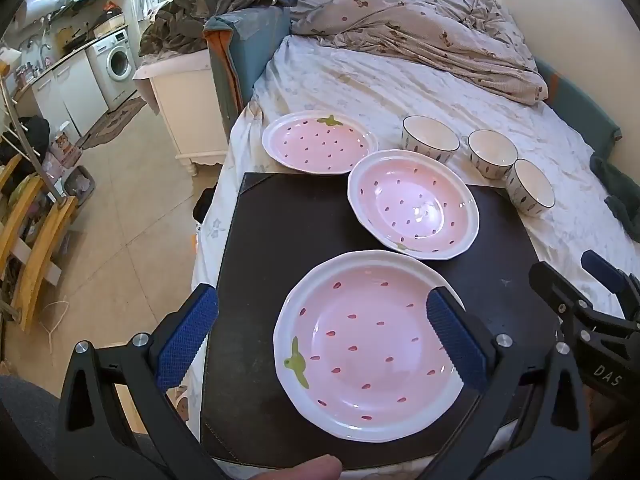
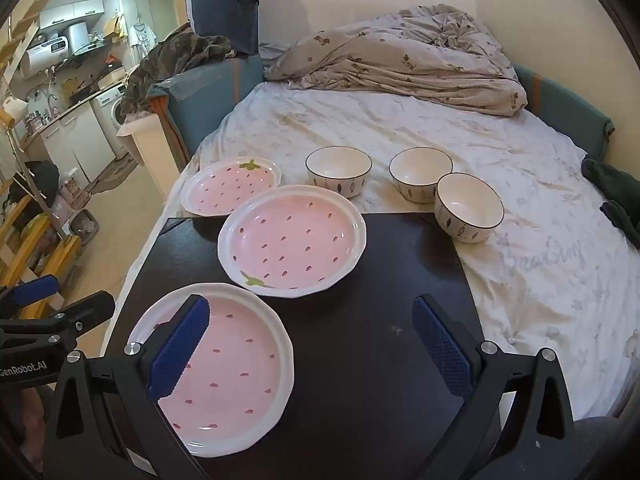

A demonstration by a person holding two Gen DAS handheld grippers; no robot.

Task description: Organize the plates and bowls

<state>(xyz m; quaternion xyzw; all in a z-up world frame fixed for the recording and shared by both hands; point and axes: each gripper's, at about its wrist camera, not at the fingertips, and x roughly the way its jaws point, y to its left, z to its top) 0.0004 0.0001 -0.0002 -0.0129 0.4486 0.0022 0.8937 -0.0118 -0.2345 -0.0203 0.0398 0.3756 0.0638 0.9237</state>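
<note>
Three pink strawberry plates lie in a diagonal row. The nearest plate (image 1: 370,344) (image 2: 224,372) and the middle plate (image 1: 414,204) (image 2: 292,240) rest on a dark mat (image 1: 280,240) (image 2: 372,320); the far plate (image 1: 320,144) (image 2: 230,186) lies on the bed sheet. Three white bowls (image 1: 430,140) (image 1: 492,152) (image 1: 530,186) (image 2: 338,170) (image 2: 420,172) (image 2: 468,206) stand upright on the sheet beyond the mat. My left gripper (image 1: 320,316) hovers open above the nearest plate's left part. My right gripper (image 2: 312,320) is open over the mat, its left finger above that plate.
The mat lies on a bed with a white sheet (image 2: 540,260) and a crumpled quilt (image 2: 400,60) at the back. To the left the bed edge drops to a tiled floor (image 1: 132,220), with a cabinet (image 1: 184,108) and wooden stairs (image 1: 32,240). Dark cloth (image 2: 620,196) lies at right.
</note>
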